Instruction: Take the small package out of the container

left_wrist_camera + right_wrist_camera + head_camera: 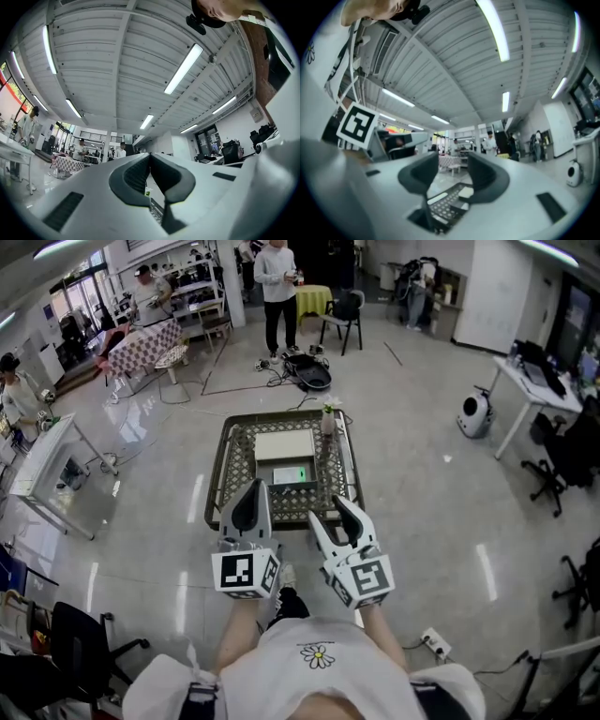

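Note:
A wire mesh container (228,465) stands on the floor ahead of me. Inside it lie a flat white box (285,444) and, nearer to me, a small pale package (290,474) with a green mark. My left gripper (251,491) hovers over the container's near rim, jaws pressed together with nothing between them (150,158). My right gripper (330,510) is beside it at the near rim, jaws apart and empty (452,164). In the right gripper view the mesh (443,202) and a pale package (465,191) show below the jaws.
A small bottle-like item (327,418) stands at the container's far right corner. A person (277,292) stands beyond, by a yellow table and chair (343,315). A white desk (52,460) is at left, a round white device (475,413) and a desk at right.

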Action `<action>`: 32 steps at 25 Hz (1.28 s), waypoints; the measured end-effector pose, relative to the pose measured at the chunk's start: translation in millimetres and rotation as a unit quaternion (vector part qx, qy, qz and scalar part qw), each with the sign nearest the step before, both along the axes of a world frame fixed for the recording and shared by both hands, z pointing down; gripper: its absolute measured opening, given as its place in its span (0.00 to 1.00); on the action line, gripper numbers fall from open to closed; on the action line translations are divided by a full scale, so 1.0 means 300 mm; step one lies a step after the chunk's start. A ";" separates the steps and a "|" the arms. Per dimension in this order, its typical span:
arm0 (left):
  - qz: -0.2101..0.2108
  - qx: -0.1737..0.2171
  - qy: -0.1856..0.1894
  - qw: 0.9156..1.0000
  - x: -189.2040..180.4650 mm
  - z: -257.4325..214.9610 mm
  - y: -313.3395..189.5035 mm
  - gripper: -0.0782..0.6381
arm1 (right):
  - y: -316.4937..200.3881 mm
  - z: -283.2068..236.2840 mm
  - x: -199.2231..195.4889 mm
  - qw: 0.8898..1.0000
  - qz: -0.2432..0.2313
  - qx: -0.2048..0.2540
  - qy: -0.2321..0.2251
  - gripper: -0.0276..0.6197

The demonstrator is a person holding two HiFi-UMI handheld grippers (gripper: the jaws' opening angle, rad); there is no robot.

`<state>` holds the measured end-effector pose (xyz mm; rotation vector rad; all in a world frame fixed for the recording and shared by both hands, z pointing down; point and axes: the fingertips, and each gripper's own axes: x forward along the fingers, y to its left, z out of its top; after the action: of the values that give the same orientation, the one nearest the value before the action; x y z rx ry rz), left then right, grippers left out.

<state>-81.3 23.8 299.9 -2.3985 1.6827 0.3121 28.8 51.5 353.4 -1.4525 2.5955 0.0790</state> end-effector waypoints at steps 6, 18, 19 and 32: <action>0.001 -0.014 -0.003 1.000 -0.020 0.051 -0.154 0.14 | -0.168 0.034 0.016 1.000 0.021 -0.007 -0.005 0.35; 0.010 -0.027 -0.007 1.000 -0.171 0.049 -0.686 0.14 | -0.711 0.004 -0.115 0.999 0.048 -0.010 0.007 0.35; 0.011 -0.029 -0.006 1.000 -0.186 0.041 -0.745 0.14 | -0.767 -0.007 -0.132 0.999 0.049 -0.010 0.011 0.35; 0.023 -0.049 -0.014 0.998 -0.222 0.085 -1.142 0.14 | -1.154 0.014 -0.197 0.996 0.062 -0.043 0.042 0.35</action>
<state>-148.0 -318.8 325.5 -2.5016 1.6703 0.2080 -30.4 -294.7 357.5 -1.6741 2.6018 0.0444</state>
